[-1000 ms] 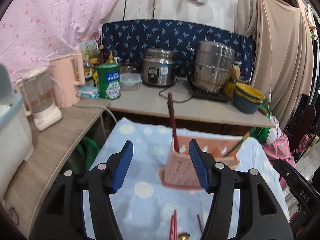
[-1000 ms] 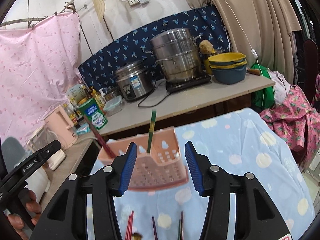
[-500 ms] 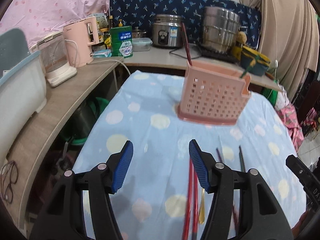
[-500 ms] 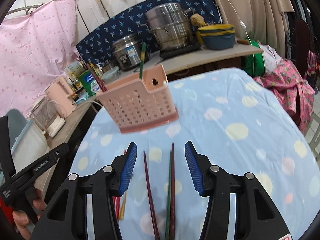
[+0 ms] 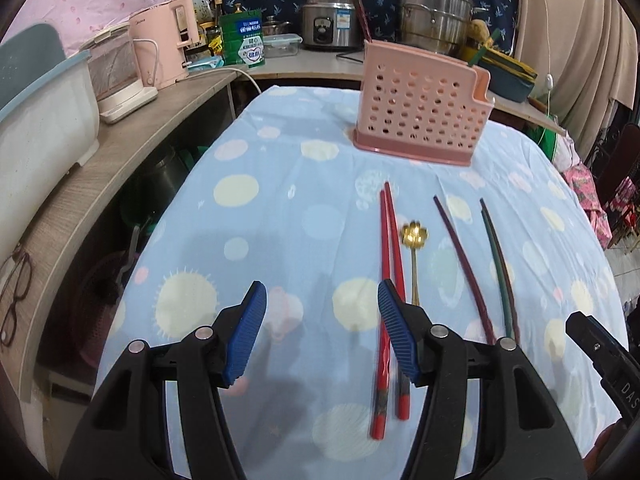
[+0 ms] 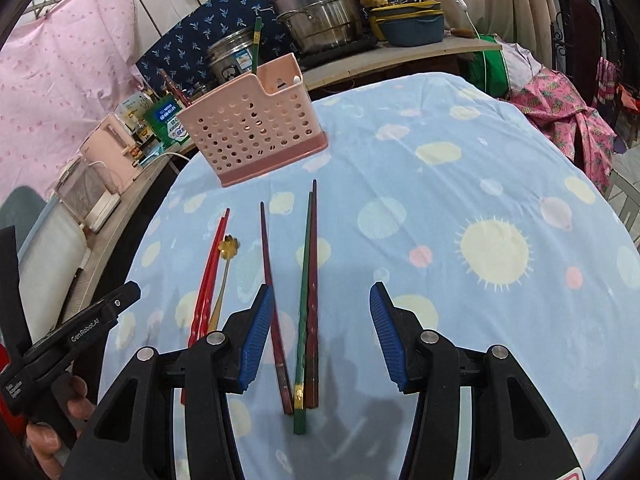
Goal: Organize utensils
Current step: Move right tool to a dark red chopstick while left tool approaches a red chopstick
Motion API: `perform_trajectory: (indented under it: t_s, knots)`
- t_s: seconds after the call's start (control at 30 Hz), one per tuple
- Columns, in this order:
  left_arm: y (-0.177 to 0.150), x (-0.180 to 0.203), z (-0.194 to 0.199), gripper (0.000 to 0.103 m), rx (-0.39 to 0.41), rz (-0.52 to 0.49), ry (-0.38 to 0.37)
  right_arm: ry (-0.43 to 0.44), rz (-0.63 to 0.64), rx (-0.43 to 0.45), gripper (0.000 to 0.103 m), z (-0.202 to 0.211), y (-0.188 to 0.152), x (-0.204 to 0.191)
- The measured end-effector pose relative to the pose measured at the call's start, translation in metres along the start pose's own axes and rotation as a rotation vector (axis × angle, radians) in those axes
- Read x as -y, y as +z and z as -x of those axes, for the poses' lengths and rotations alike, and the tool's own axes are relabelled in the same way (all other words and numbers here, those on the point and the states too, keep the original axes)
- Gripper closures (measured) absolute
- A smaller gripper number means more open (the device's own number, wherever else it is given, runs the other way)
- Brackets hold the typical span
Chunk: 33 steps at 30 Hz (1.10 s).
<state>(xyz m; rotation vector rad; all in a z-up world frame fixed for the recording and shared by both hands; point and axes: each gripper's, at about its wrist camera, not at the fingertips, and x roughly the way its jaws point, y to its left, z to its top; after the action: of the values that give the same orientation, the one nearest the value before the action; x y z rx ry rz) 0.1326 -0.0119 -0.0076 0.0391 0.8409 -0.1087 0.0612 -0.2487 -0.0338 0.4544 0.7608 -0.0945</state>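
A pink perforated utensil holder (image 5: 424, 108) (image 6: 256, 124) stands upright at the far end of the blue spotted tablecloth (image 5: 280, 216). One dark red chopstick (image 5: 360, 12) and one green chopstick (image 6: 256, 44) stick out of it. On the cloth lie a red chopstick pair (image 5: 386, 240) (image 6: 212, 256), a gold flower spoon (image 5: 415, 236) (image 6: 230, 246), a maroon chopstick (image 5: 460, 256) (image 6: 266, 248), and a green one (image 6: 306, 264) beside a brown one (image 6: 314, 248). My left gripper (image 5: 320, 292) hangs open just left of the red pair. Above the green and brown chopsticks, my right gripper (image 6: 320, 292) is open and empty.
A wooden counter (image 5: 80, 168) runs along the left and back with a white bin (image 5: 40, 120), blender, pink kettle (image 5: 168, 40), rice cooker (image 5: 328, 24), steel steamer (image 6: 320, 8) and stacked bowls (image 6: 408, 20). Glasses (image 5: 16, 296) lie on its edge. Pink fabric (image 6: 560, 108) hangs to the right.
Both grippers have come down and drawn back from the holder, which now sits farther off. The loose chopsticks and spoon have come fully into view. Neither gripper's gap has altered.
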Motion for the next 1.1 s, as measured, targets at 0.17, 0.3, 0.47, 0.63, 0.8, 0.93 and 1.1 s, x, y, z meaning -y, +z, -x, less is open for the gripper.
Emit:
perform_trajectory:
  t_s: [0.17,0.3,0.47,0.63,0.8,0.93,1.1]
  knots:
    - [-0.018,0.000,0.001,0.048,-0.023,0.000,0.000,-0.003,-0.005,-0.022,0.054,0.000,-0.015,0.004]
    - [-0.031,0.000,0.000,0.048,-0.038,-0.003,0.000,-0.014,-0.002,-0.034,0.054,0.000,-0.025,0.006]
    - [-0.043,0.001,-0.002,0.048,-0.059,-0.004,-0.005,-0.025,0.007,-0.060,0.054,-0.006,-0.037,0.008]
    - [-0.052,0.001,-0.004,0.048,-0.068,-0.005,-0.008,-0.037,0.043,-0.066,0.063,-0.009,-0.045,0.003]
    - [-0.058,0.004,-0.004,0.048,-0.076,-0.016,-0.013,-0.039,0.077,-0.072,0.067,-0.012,-0.050,-0.003]
    - [-0.061,0.005,-0.007,0.048,-0.086,-0.019,-0.015,-0.041,0.086,-0.086,0.070,-0.016,-0.055,-0.005]
    - [-0.062,0.007,-0.009,0.048,-0.093,-0.023,-0.018,-0.055,0.097,-0.081,0.073,-0.017,-0.056,-0.005]
